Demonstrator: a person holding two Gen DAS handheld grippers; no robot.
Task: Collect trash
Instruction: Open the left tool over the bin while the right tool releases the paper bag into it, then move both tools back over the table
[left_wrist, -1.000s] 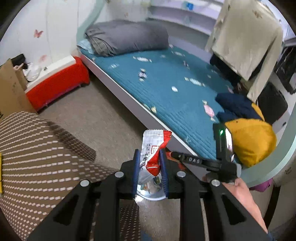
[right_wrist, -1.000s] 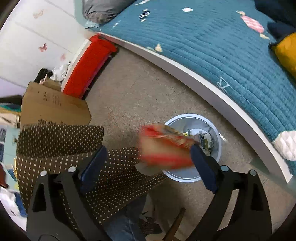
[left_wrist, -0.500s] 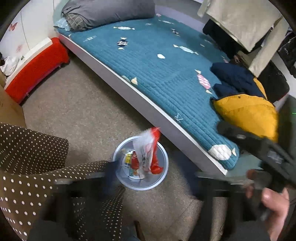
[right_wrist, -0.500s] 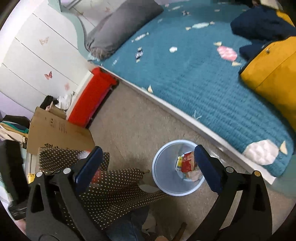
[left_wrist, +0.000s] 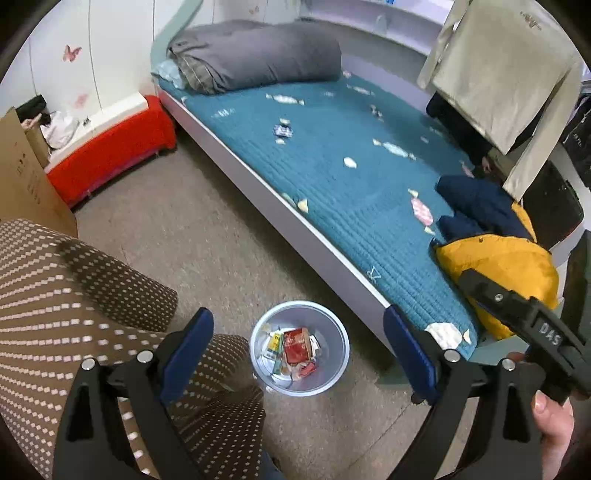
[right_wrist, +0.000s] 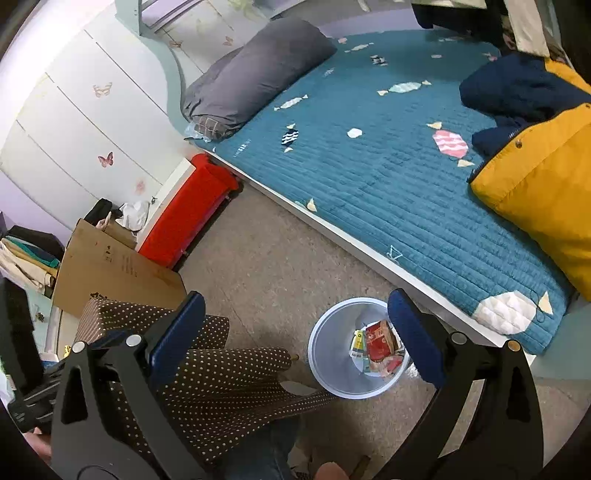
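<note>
A pale blue bin (left_wrist: 334, 354) stands on the carpet beside the bed; it also shows in the right wrist view (right_wrist: 328, 369). Red snack wrappers (left_wrist: 296, 345) and other packets lie inside it, also seen in the right wrist view (right_wrist: 379, 341). My left gripper (left_wrist: 297, 350) is open and empty, held high above the bin. My right gripper (right_wrist: 293, 334) is open and empty, also above the bin, a little to its left. The right gripper's body (left_wrist: 517, 314) shows at the right of the left wrist view.
A bed with a teal quilt (left_wrist: 332, 166) runs along the right, with a grey pillow (left_wrist: 258, 62) and a yellow jacket (left_wrist: 498, 273). A brown dotted seat cushion (left_wrist: 74, 314) is at the left. A red bench (left_wrist: 110, 151) and cardboard box (right_wrist: 110, 269) stand behind.
My left gripper opened and let go of the red and white wrapper, which fell into the bin. Both grippers have risen and tilted back from the bin.
</note>
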